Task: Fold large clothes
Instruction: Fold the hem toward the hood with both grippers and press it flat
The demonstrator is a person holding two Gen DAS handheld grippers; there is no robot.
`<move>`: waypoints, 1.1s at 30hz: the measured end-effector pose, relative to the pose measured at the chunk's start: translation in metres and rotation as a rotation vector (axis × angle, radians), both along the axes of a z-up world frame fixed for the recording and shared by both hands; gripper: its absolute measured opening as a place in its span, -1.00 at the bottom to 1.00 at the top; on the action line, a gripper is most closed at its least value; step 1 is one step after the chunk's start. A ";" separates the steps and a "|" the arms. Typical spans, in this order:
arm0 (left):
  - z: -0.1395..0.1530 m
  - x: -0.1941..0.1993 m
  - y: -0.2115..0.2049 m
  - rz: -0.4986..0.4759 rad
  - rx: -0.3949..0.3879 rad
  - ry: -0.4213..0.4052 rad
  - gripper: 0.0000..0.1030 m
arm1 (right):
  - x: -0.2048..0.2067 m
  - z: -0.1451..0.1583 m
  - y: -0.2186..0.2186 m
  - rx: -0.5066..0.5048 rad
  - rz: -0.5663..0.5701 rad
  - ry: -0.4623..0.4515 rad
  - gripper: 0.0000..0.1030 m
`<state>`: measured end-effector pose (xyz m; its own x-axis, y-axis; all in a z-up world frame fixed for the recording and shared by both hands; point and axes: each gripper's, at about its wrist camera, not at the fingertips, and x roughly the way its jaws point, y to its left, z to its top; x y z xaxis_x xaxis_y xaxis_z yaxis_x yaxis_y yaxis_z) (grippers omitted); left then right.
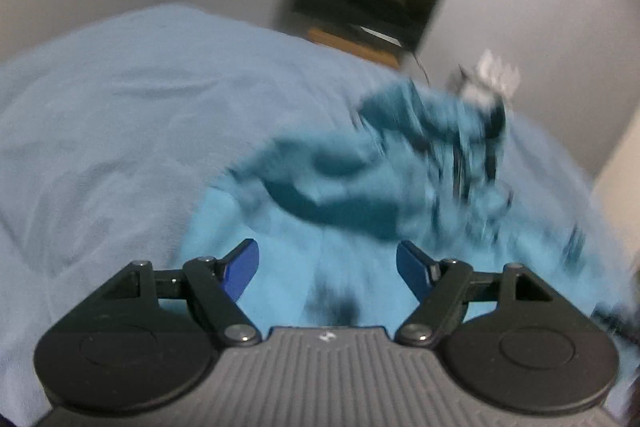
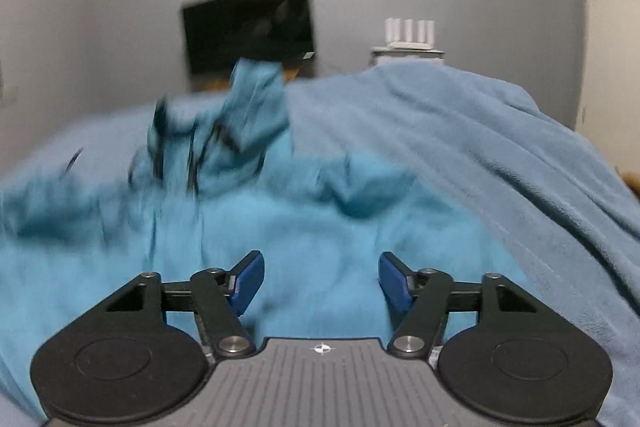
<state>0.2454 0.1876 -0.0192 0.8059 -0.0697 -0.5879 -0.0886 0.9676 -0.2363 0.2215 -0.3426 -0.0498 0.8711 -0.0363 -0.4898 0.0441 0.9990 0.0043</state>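
Observation:
A bright turquoise garment (image 1: 360,187) with dark markings lies crumpled on a pale blue blanket (image 1: 120,127). It is blurred by motion. My left gripper (image 1: 327,267) is open and empty, its blue fingertips (image 1: 244,267) over the garment's near edge. In the right wrist view the same garment (image 2: 280,235) lies heaped, with a raised fold (image 2: 256,99) at the back. My right gripper (image 2: 321,279) is open and empty just above the cloth. I cannot tell whether either gripper touches the fabric.
The blue blanket (image 2: 480,155) covers a bed and rises in folds to the right. A dark screen (image 2: 248,27) stands against the grey wall behind. A white object (image 2: 408,39) sits on a small stand to the right.

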 end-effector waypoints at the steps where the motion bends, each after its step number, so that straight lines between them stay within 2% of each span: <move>1: -0.009 0.002 -0.007 0.000 0.055 0.005 0.45 | 0.002 -0.008 0.005 -0.042 0.006 0.009 0.26; 3: -0.028 0.006 -0.011 0.026 0.132 0.042 0.45 | 0.008 -0.023 0.005 -0.093 -0.024 0.032 0.30; 6: -0.054 0.008 0.003 0.062 0.152 0.109 0.45 | 0.010 -0.038 -0.018 -0.080 -0.100 0.055 0.36; 8: -0.059 0.006 0.016 0.072 0.119 0.124 0.45 | 0.006 -0.041 -0.032 -0.045 -0.160 0.058 0.36; 11: -0.048 -0.003 0.024 0.083 0.083 0.126 0.45 | -0.003 -0.034 -0.054 0.118 -0.201 0.045 0.33; 13: -0.035 -0.015 0.026 0.100 0.027 0.094 0.45 | -0.018 -0.024 -0.061 0.181 -0.241 0.004 0.34; 15: -0.026 -0.029 0.023 0.077 -0.016 0.060 0.46 | -0.032 -0.016 -0.059 0.205 -0.229 -0.053 0.41; 17: -0.022 -0.037 0.007 0.019 0.027 0.060 0.46 | -0.038 -0.012 -0.045 0.159 -0.168 -0.066 0.43; 19: -0.027 -0.043 -0.014 -0.026 0.117 0.095 0.46 | -0.036 -0.017 -0.026 0.080 -0.107 -0.028 0.45; 21: -0.041 -0.043 -0.025 -0.044 0.170 0.150 0.48 | -0.028 -0.028 -0.012 -0.019 -0.065 0.030 0.46; 23: -0.050 -0.049 -0.027 -0.029 0.179 0.183 0.55 | -0.028 -0.043 -0.006 -0.113 -0.078 0.082 0.52; 24: -0.051 -0.053 -0.025 -0.008 0.175 0.190 0.55 | -0.027 -0.049 -0.010 -0.115 -0.115 0.108 0.53; 27: -0.046 -0.067 -0.015 0.044 0.112 0.206 0.55 | -0.033 -0.045 -0.033 0.026 -0.245 0.122 0.48; 31: -0.034 -0.098 0.003 0.081 -0.152 0.190 0.58 | -0.053 -0.035 -0.062 0.294 -0.286 0.082 0.55; 33: -0.036 -0.106 0.011 0.104 -0.263 0.207 0.58 | -0.061 -0.035 -0.075 0.425 -0.305 0.076 0.61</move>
